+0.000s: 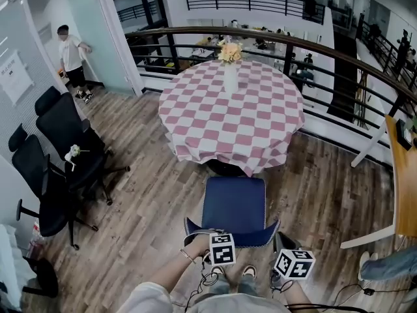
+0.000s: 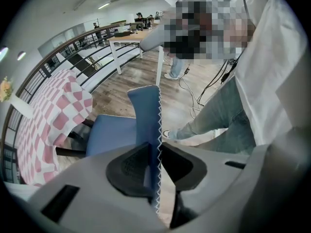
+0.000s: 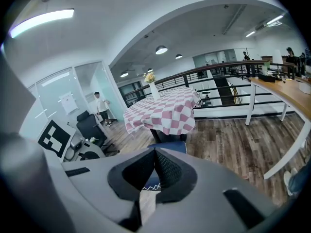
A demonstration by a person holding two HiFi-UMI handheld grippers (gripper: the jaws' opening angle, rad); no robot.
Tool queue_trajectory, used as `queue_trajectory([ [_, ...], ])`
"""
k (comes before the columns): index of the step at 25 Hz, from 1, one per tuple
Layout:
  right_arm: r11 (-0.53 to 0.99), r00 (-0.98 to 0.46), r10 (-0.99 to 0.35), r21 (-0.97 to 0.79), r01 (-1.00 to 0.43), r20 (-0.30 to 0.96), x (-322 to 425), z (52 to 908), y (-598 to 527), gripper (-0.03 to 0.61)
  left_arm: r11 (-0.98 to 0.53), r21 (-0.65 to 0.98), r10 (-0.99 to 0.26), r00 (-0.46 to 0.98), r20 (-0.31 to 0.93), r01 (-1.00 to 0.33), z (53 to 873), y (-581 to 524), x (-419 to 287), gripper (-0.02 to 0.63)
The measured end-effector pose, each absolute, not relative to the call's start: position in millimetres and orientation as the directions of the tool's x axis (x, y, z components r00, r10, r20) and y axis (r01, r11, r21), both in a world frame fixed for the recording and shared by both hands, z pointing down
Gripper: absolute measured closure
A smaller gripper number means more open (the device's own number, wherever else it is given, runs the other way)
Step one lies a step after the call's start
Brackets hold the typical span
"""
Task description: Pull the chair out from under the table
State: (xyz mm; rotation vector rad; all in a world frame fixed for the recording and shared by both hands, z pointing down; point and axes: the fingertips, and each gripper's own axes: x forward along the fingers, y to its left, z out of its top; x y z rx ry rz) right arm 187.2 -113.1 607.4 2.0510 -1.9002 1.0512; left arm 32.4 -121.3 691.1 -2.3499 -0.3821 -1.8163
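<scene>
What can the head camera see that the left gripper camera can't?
Only the head view: the black office chairs by the wall. Only the left gripper view: the left gripper up close, its jaws pinching the back edge of the blue chair. Both: that chair and the checked table.

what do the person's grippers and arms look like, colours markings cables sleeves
The left gripper and right gripper have pale grey moulded bodies with black textured pads. Each carries a white cube with black square markers. Thin black cables trail beneath. The person wears a white short sleeve and a thin bracelet.
</scene>
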Motion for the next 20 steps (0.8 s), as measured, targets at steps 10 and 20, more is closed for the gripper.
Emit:
queue_trajectory([
  [10, -0.130, -0.096, -0.816, -0.342, -0.930, 0.570, 168.9, 602.6, -120.4, 0.561, -0.959, 0.050, 0.124, 0.254, 0.959, 0.279, 686.5, -101.6, 26.9, 0.538],
  [20, -0.130, -0.096, -0.815, -0.342, -0.931, 0.571, 172.6, 601.8, -124.3, 0.561, -0.953, 0.082, 0.156, 0.240, 0.958, 0.293, 684.9, -95.9, 21.0, 0.541],
])
